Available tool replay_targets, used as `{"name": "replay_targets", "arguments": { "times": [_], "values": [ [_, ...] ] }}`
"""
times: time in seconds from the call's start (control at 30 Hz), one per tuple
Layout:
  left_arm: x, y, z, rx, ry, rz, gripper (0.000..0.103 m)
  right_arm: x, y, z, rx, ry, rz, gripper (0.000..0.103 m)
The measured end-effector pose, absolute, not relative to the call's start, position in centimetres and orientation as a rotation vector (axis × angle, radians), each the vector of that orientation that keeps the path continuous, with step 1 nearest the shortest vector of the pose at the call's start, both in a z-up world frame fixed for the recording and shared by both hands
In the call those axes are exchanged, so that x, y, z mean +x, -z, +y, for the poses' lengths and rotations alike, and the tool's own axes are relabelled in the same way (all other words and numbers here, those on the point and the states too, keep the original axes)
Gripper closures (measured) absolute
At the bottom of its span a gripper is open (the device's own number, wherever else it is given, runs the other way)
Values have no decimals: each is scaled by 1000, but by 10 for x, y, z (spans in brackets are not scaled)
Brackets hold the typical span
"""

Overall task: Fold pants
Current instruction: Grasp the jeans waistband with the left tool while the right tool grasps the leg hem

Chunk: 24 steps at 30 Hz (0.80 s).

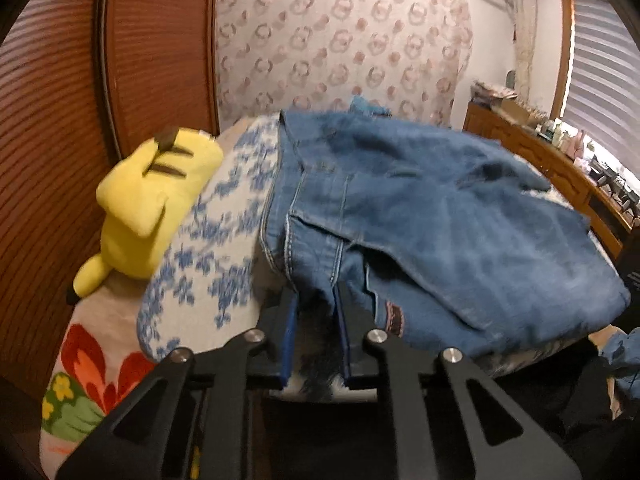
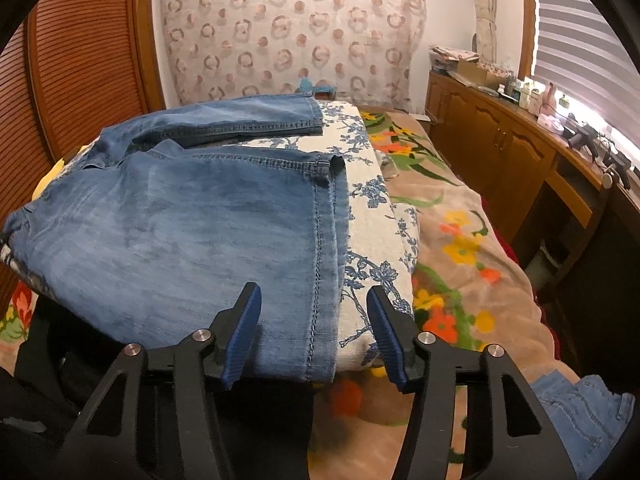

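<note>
Jeans point(image 1: 420, 208) on floral cushion point(image 1: 208, 248), left gripper point(image 1: 316, 320) pinching waistband edge, right gripper point(image 2: 314, 320) half-wide around hem corner

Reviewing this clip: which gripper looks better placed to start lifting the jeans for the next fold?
Left. The left gripper is nearly closed around the jeans at the waistband edge. The right gripper straddles the leg's side seam, jaws open.
</note>
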<state>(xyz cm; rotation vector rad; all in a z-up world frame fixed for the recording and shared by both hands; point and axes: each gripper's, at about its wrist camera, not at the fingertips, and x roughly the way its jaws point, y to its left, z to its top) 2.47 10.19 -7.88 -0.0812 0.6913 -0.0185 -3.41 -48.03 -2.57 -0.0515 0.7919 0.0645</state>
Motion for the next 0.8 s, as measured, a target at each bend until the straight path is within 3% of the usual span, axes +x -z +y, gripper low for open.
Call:
{"name": "replay_targets", "arguments": {
  "times": [0.67, 0.77, 0.8],
  "values": [
    [48, 40, 82, -36, 65, 615, 88, -36, 48, -486, -40, -87, 869, 48],
    [48, 38, 80, -38, 68, 605, 88, -36, 47, -482, -47, -101, 881, 56],
    [49, 37, 79, -38, 68, 603, 88, -35, 47, -480, -50, -113, 885, 64]
  ]
}}
